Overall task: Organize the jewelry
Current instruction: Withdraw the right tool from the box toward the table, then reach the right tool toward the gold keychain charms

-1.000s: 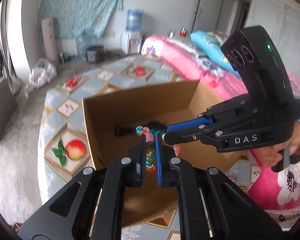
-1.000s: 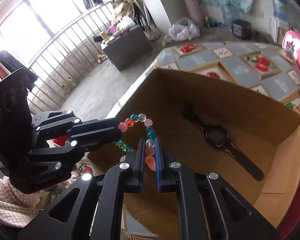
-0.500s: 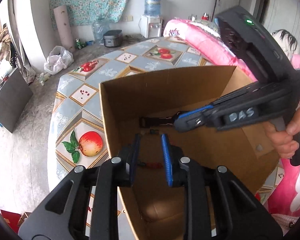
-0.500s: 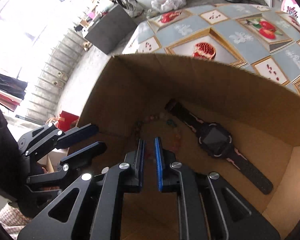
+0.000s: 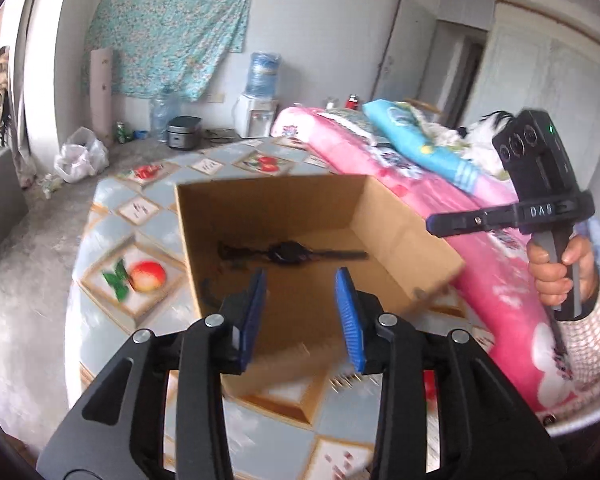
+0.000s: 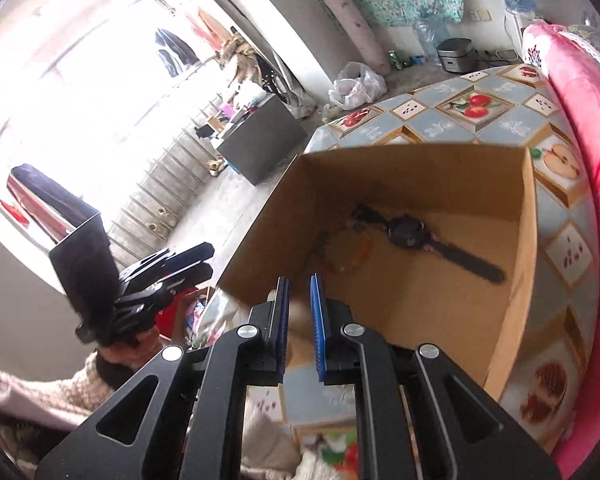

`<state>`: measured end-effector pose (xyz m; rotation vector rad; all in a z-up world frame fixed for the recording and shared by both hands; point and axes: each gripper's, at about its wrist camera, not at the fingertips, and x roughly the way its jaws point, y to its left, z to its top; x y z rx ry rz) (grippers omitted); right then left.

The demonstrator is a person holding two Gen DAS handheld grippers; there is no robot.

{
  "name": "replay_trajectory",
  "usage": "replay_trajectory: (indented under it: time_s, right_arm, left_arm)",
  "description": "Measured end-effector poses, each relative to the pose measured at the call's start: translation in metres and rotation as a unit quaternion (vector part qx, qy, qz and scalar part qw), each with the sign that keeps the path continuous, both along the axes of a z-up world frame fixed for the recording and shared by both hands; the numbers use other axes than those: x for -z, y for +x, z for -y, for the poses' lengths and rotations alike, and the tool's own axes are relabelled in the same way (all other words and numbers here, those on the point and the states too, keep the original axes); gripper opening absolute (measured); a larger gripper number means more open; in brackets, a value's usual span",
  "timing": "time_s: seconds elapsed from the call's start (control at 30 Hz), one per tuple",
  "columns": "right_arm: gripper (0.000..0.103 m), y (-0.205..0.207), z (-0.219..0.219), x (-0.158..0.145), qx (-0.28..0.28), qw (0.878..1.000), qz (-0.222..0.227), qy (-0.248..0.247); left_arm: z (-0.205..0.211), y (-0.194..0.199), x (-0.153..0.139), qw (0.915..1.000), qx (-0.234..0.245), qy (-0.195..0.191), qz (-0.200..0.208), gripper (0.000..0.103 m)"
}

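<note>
An open cardboard box (image 5: 400, 224) (image 6: 420, 164) stands on the patterned table. Inside lie a black wristwatch (image 5: 288, 251) (image 6: 408, 234) and a beaded bracelet (image 6: 350, 254) next to it. My left gripper (image 5: 302, 312) is open and empty, held above the box's near edge. My right gripper (image 6: 299, 316) is open a little and empty, held over the box's near left corner. In the left wrist view the right gripper (image 5: 436, 225) is to the right of the box; in the right wrist view the left gripper (image 6: 204, 260) is to its left.
The round table (image 5: 112, 240) has a fruit-print cloth. A pink bed (image 5: 380, 164) runs along the table's right side. A water dispenser (image 5: 256, 112), a cooker (image 5: 184, 132) and a plastic bag (image 5: 80, 156) are on the floor beyond.
Both grippers let go of the beaded bracelet, which dropped into the box beside the watch. Both grippers then opened and pulled back up and away from the box.
</note>
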<state>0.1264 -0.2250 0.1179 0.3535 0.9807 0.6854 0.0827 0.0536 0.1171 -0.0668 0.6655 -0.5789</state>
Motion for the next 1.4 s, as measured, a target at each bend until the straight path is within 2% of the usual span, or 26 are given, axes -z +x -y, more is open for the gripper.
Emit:
replay_trajectory:
  time_s: [0.13, 0.2, 0.3, 0.43, 0.53, 0.77, 0.83, 0.87, 1.0, 1.07, 1.2, 1.4]
  right_arm:
    - [0.012, -0.037, 0.012, 0.035, 0.024, 0.999, -0.033, -0.031]
    - [0.012, -0.042, 0.019, 0.052, 0.042, 0.997, -0.051, -0.044]
    - [0.012, -0.033, 0.025, 0.075, 0.082, 0.989, -0.073, -0.099]
    - [0.012, -0.019, 0.027, 0.082, 0.101, 0.986, -0.064, -0.115]
    - [0.012, -0.018, 0.023, 0.080, 0.111, 0.983, -0.045, -0.138]
    - [0.012, -0.015, 0.028, 0.086, 0.124, 0.985, -0.033, -0.112]
    - [0.013, -0.023, 0.030, 0.085, 0.127, 0.984, -0.026, -0.118]
    - [0.013, -0.029, 0.030, 0.082, 0.127, 0.984, -0.016, -0.126]
    - [0.031, -0.063, 0.025, 0.073, 0.100, 0.984, 0.018, -0.147]
    - [0.035, -0.080, 0.015, 0.073, 0.077, 0.982, 0.029, -0.169]
    - [0.036, -0.104, -0.014, 0.088, 0.034, 0.975, 0.039, -0.218]
    - [0.035, -0.106, -0.042, 0.120, 0.005, 0.954, 0.035, -0.298]
  left_arm:
    - [0.003, -0.021, 0.027, 0.9993, 0.000, -0.008, -0.037, 0.035]
    - [0.006, -0.024, 0.043, 0.9982, -0.009, -0.001, -0.059, 0.035]
    - [0.013, -0.019, 0.064, 0.9960, -0.033, 0.015, -0.082, 0.035]
    - [0.012, -0.008, 0.074, 0.9938, -0.063, 0.024, -0.088, 0.035]
    - [0.010, -0.003, 0.074, 0.9932, -0.066, 0.008, -0.096, 0.034]
    - [0.010, 0.005, 0.074, 0.9931, -0.075, 0.007, -0.089, 0.034]
    - [0.010, 0.003, 0.074, 0.9932, -0.076, 0.010, -0.088, 0.034]
    - [0.010, 0.002, 0.074, 0.9933, -0.078, 0.016, -0.085, 0.034]
    - [0.011, -0.009, 0.079, 0.9936, -0.067, 0.012, -0.090, 0.034]
    - [0.014, -0.016, 0.085, 0.9934, -0.060, 0.011, -0.097, 0.034]
    - [0.024, -0.030, 0.101, 0.9926, -0.038, 0.008, -0.115, 0.034]
    - [0.043, -0.042, 0.116, 0.9923, -0.018, 0.038, -0.117, 0.034]
